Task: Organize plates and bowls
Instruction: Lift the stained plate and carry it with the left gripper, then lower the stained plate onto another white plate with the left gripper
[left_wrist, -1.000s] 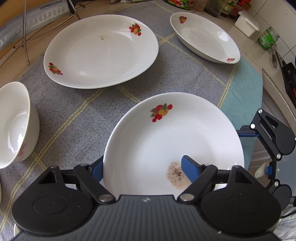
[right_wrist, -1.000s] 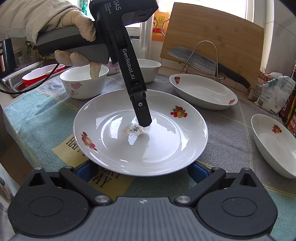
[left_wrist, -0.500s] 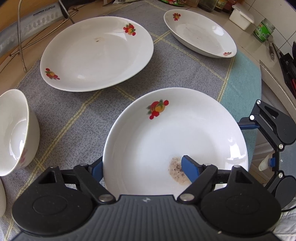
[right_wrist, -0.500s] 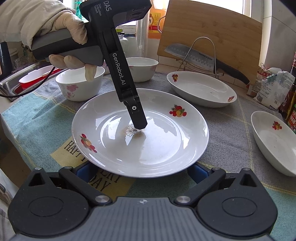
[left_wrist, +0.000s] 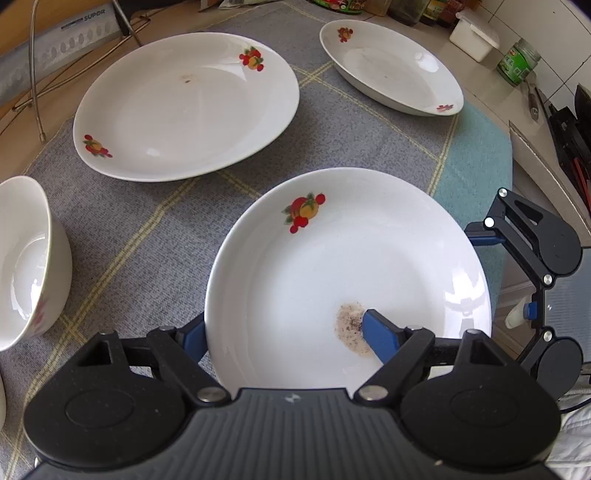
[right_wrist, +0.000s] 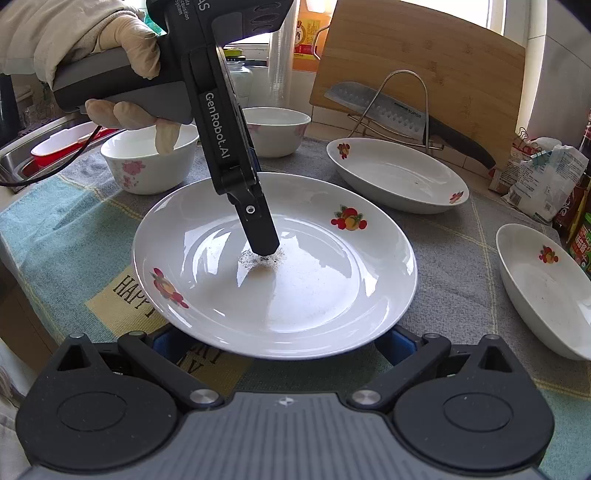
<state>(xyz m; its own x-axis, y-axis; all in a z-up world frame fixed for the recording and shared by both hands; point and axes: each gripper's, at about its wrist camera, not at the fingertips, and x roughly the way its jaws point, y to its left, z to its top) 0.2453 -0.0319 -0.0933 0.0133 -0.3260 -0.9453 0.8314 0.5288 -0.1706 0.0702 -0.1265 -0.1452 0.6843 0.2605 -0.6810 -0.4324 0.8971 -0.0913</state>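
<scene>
A white plate with fruit prints (left_wrist: 332, 266) (right_wrist: 314, 280) lies on the cloth, with a speckled stain at its middle. My left gripper (left_wrist: 284, 332) is shut on the plate's rim: one blue finger (left_wrist: 376, 332) rests inside on the stain, the other (left_wrist: 194, 334) is under the rim. In the right wrist view the left gripper (right_wrist: 258, 236) comes down onto the plate's middle. My right gripper (right_wrist: 273, 341) is open, its fingers under the plate's near rim at either side.
A large plate (left_wrist: 184, 107) and an oval dish (left_wrist: 391, 66) lie beyond on the grey cloth (left_wrist: 147, 221). Bowls (right_wrist: 147, 162) (right_wrist: 277, 129) stand at the left. A knife rack (right_wrist: 402, 107) and cutting board (right_wrist: 424, 55) stand behind. Jars line the right edge.
The left gripper with the plate has shifted a little; the plate looks slightly raised and closer to the right gripper. The right gripper stays open under the rim.
</scene>
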